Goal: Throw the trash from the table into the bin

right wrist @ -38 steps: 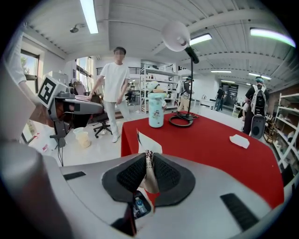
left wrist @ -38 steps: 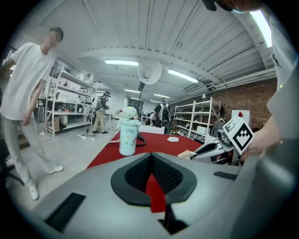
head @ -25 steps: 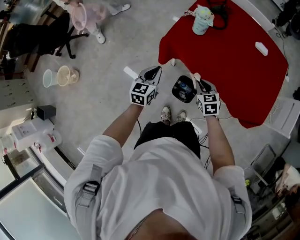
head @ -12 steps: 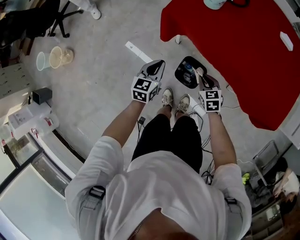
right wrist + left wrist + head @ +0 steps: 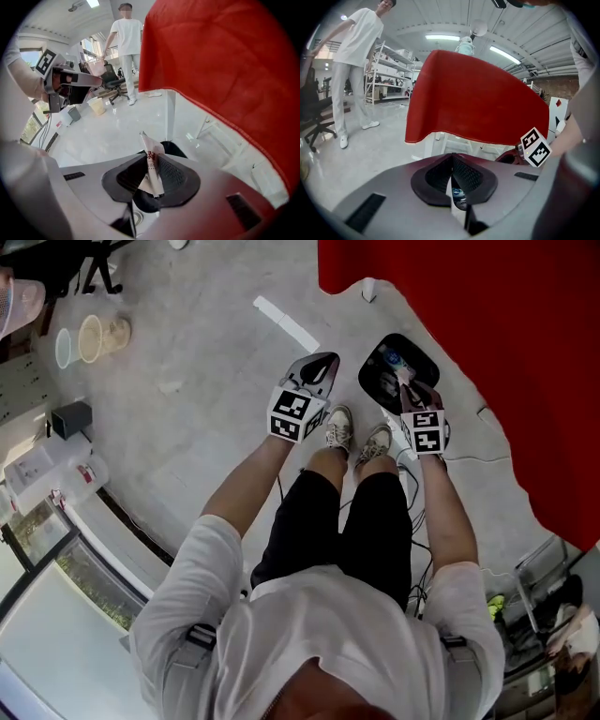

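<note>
In the head view the black bin (image 5: 386, 379) stands on the floor beside the red-draped table (image 5: 497, 343), with some trash in it. My right gripper (image 5: 405, 382) hangs over the bin's mouth. It is shut on a white paper wrapper (image 5: 150, 165) with red print, which sticks up between the pads. The bin (image 5: 175, 149) shows dark just beyond the jaws. My left gripper (image 5: 317, 369) is to the left of the bin, above bare floor. Its jaws (image 5: 451, 174) are shut with nothing held.
The red cloth (image 5: 473, 101) hangs low right beside the bin. My shoes (image 5: 339, 427) are just short of both grippers. A white strip (image 5: 286, 322) and some cups (image 5: 89, 338) lie on the floor farther left. A person in white (image 5: 127, 49) stands beyond, near an office chair.
Both grippers have dropped toward the floor and the bin. The right one, still pinching the wrapper, now sits over the bin's opening. The tabletop has slid out of the head view.
</note>
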Motion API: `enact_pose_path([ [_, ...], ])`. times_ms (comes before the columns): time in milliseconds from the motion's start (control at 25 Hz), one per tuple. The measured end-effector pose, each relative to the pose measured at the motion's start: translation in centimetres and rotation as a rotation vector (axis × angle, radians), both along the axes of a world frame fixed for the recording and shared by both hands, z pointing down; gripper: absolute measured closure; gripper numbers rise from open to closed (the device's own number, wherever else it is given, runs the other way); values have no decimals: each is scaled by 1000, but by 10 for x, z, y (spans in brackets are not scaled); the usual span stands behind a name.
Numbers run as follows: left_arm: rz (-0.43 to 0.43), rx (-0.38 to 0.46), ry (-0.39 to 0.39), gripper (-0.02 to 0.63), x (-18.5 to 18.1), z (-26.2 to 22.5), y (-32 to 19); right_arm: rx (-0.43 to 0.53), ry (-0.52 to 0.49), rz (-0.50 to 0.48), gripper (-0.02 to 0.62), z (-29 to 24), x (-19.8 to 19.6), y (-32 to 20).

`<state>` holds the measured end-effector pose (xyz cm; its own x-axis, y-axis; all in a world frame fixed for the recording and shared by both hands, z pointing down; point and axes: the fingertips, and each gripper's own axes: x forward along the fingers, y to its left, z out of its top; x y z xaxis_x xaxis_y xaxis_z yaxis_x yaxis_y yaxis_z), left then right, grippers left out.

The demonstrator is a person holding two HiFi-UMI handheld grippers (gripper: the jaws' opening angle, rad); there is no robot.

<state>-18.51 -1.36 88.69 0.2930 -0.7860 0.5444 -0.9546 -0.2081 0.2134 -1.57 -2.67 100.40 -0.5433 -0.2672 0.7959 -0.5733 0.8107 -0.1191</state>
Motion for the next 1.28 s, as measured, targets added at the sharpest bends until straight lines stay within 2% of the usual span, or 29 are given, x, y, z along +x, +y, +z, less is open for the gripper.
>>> enact_pose_path([
  [40, -4, -6, 1, 595, 0, 14, 2, -16, 8, -9, 532, 19, 0, 3],
  [160, -9, -22, 3, 595, -1, 46, 6, -64, 40, -27, 451, 67, 1, 10],
  [240, -7, -30, 2, 595, -2, 57, 8, -77, 56, -21, 435, 82, 2, 10],
  [480, 0, -31, 6, 595, 2, 41, 7, -51, 40, 1, 430, 60, 7, 5],
  [760, 2, 21, 12, 595, 7, -50, -9, 42, -36, 55, 431, -60, 3, -15],
  [1080, 4, 101, -2, 595, 10, -181, -21, 137, -185, 88, 435, -224, -5, -27],
  [1280, 0, 161, 11, 595, 15, -267, -25, 202, -285, 131, 490, -335, -2, -29],
])
